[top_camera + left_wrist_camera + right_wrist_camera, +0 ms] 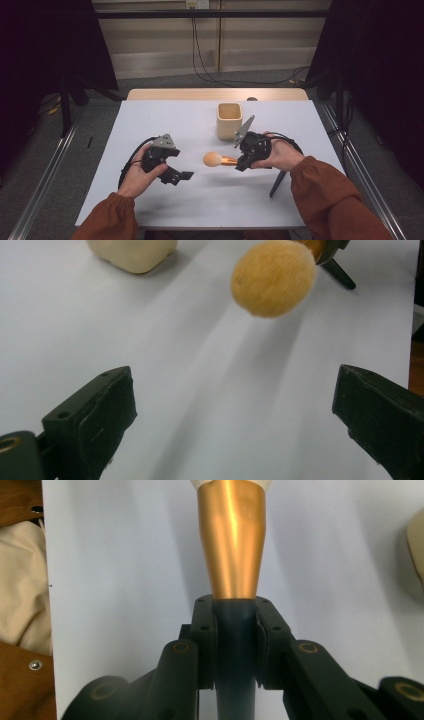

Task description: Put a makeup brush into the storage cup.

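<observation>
Makeup brush [218, 160], fluffy peach head on gold ferrule, sits clamped by its dark handle in the right gripper [243, 162]; left gripper [181, 176] gapes empty. Tip it handle-down into the beige square cup [229, 120], gently.

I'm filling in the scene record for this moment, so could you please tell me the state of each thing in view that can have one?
Left gripper: open, nothing between its jaws.
Right gripper: shut on the makeup brush's dark handle.
Makeup brush: held roughly level above the table, bristle head toward the left gripper.
Beige cup: upright on the table, looks empty.
Table: white top, bearing the cup.
</observation>
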Demonstrator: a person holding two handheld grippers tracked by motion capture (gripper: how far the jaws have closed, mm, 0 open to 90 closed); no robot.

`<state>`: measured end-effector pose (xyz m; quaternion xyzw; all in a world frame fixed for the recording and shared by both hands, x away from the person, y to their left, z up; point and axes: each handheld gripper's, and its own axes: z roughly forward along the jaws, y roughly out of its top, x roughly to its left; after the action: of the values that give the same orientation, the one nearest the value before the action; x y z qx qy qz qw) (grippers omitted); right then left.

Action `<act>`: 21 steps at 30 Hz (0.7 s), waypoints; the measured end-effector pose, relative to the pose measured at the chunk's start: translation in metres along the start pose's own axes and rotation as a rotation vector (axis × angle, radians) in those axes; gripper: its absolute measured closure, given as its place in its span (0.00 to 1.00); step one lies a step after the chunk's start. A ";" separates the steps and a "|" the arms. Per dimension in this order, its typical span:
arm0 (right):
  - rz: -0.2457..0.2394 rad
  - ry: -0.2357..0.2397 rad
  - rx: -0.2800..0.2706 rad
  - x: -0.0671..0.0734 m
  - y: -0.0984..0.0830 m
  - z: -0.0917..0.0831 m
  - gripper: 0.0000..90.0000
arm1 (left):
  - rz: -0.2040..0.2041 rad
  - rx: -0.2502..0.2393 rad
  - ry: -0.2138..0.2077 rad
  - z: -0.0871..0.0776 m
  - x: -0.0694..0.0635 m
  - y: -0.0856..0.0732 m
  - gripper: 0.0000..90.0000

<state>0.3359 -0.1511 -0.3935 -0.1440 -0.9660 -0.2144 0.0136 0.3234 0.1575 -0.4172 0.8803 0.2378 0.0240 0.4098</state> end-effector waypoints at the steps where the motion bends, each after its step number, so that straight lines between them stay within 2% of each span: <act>1: 0.002 -0.003 -0.003 0.000 -0.001 0.000 0.83 | -0.001 0.001 0.011 -0.001 0.000 -0.001 0.04; 3: 0.015 -0.012 -0.008 0.000 -0.003 0.001 0.83 | -0.004 -0.021 0.037 -0.003 0.000 -0.005 0.04; 5: 0.014 -0.015 -0.018 -0.001 -0.004 0.001 0.83 | -0.017 -0.035 0.037 -0.005 -0.001 -0.007 0.04; 8: 0.016 -0.033 -0.069 -0.001 -0.006 0.001 0.83 | -0.032 -0.049 0.040 -0.008 -0.003 -0.009 0.04; 9: 0.016 -0.033 -0.081 -0.001 -0.007 0.001 0.83 | -0.032 -0.058 0.059 -0.010 -0.004 -0.009 0.04; 13: 0.041 -0.031 -0.131 0.002 -0.011 0.002 0.83 | -0.043 -0.075 0.086 -0.012 -0.008 -0.012 0.04; 17: 0.069 -0.048 -0.169 0.003 -0.016 0.005 0.83 | -0.049 -0.087 0.069 -0.011 -0.012 -0.016 0.05; 19: 0.081 -0.064 -0.200 0.004 -0.019 0.006 0.83 | -0.041 -0.083 0.086 -0.011 -0.015 -0.018 0.05; 21: 0.098 -0.073 -0.230 0.004 -0.021 0.006 0.83 | -0.046 -0.087 0.081 -0.011 -0.015 -0.018 0.05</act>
<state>0.3261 -0.1652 -0.4070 -0.1994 -0.9266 -0.3176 -0.0276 0.3001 0.1687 -0.4205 0.8543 0.2730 0.0605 0.4382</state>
